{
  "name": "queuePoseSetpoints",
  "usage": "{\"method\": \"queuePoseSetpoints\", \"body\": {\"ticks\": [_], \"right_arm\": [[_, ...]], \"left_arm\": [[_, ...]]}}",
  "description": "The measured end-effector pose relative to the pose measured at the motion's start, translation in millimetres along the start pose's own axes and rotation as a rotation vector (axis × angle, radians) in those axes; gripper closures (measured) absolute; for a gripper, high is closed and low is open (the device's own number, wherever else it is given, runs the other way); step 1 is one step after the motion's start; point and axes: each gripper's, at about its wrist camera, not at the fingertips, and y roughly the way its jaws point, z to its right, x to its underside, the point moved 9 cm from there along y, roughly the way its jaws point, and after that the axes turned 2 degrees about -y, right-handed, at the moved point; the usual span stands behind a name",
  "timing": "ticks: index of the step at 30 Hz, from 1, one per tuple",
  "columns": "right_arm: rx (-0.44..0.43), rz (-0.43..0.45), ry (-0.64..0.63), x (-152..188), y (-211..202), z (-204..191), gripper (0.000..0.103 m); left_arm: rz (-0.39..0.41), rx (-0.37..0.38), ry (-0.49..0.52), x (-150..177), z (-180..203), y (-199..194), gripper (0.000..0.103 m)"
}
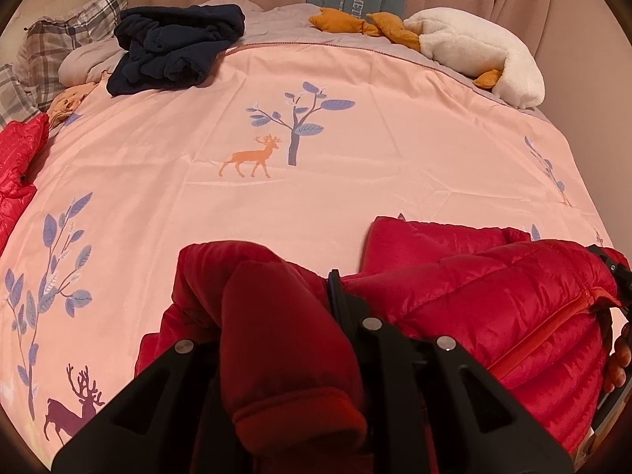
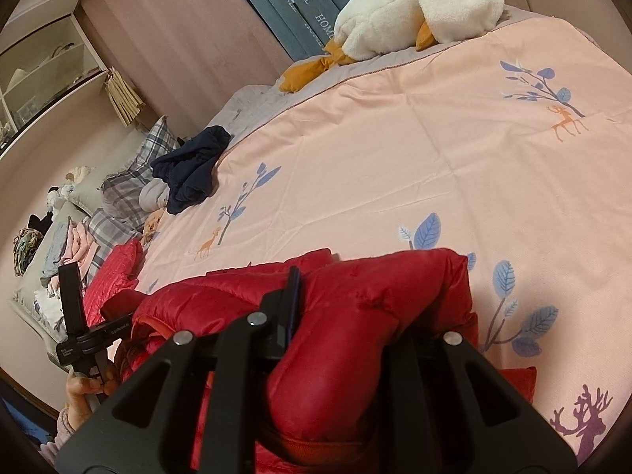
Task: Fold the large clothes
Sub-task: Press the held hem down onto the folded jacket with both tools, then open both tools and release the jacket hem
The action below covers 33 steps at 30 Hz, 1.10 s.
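Warm, dim indoor light, soft shadows, strong fisheye bending, dark vignetted corners, sharp centre, no glare

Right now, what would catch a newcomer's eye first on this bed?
The puffy red quilted jacket bunched at the near edge, with both tongs clamped on its fabric. Behind it spreads the pink bedspread with deer and tree prints, with a white plush goose at the far end.

Matte black left gripper [image 1: 292, 316] and right gripper [image 2: 347, 316], silver round screws.

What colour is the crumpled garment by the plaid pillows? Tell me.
Dark navy garment, clearest in the left wrist view.
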Motion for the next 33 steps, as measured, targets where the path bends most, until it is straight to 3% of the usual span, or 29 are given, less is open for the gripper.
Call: {"method": "queuePoseSetpoints", "body": {"ticks": [17,30,33], "right_arm": [[0.005,-0.015,0.013,1,5,1,0.082],[-0.005,-0.017,0.003,5,1,-6,0.061],[-0.022,-0.013,0.01,5,-1,-8,0.05]], "left_arm": [[0.001,-0.02,0.005,0,0,2,0.087],[0.02,-0.006,-0.011,0,0,-5,0.085],[0.025,0.005,-0.016,-1,0,-8,0.084]]}}
